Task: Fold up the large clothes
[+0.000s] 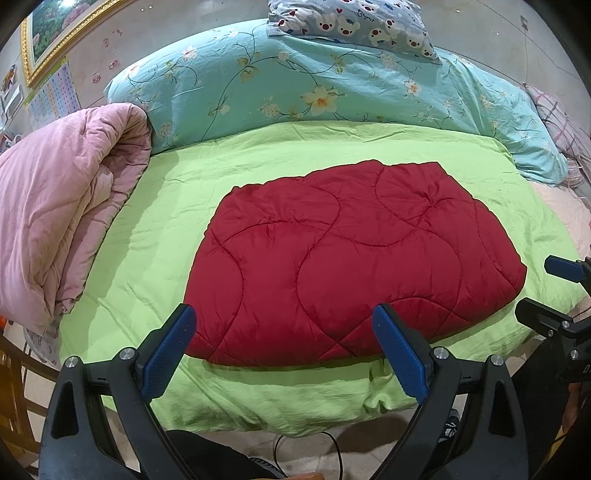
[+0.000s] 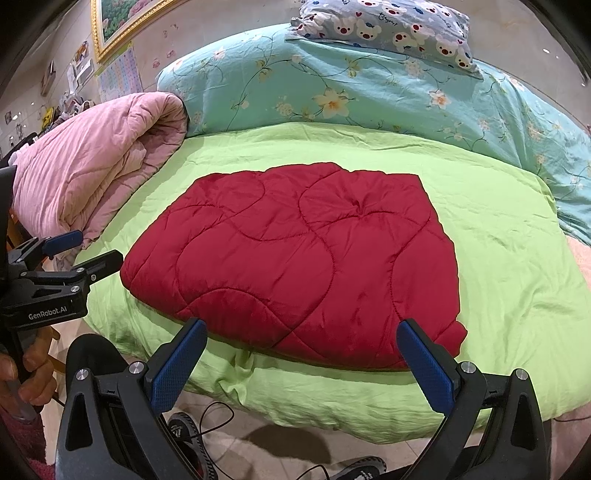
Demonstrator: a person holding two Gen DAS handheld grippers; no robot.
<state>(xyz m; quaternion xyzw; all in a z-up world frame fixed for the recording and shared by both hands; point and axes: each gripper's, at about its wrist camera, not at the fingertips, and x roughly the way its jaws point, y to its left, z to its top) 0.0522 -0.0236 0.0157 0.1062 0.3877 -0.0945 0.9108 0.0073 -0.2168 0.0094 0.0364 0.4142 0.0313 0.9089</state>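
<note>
A red puffy quilt (image 1: 347, 258) lies folded flat in the middle of the green sheet (image 1: 155, 236) on the bed. The left tongs (image 1: 291, 350) are wide apart and hold nothing. They hang over the near edge of the bed, at 6 o'clock from the quilt. The right tongs (image 2: 306, 365) are wide apart too, with nothing in them, also at 6 o'clock. A pink blanket (image 1: 55, 206) sits bunched up at 9 o'clock. A blue flower blanket (image 2: 369, 92) lies at 12 o'clock, with a bear pillow (image 2: 391, 26) on top.
</note>
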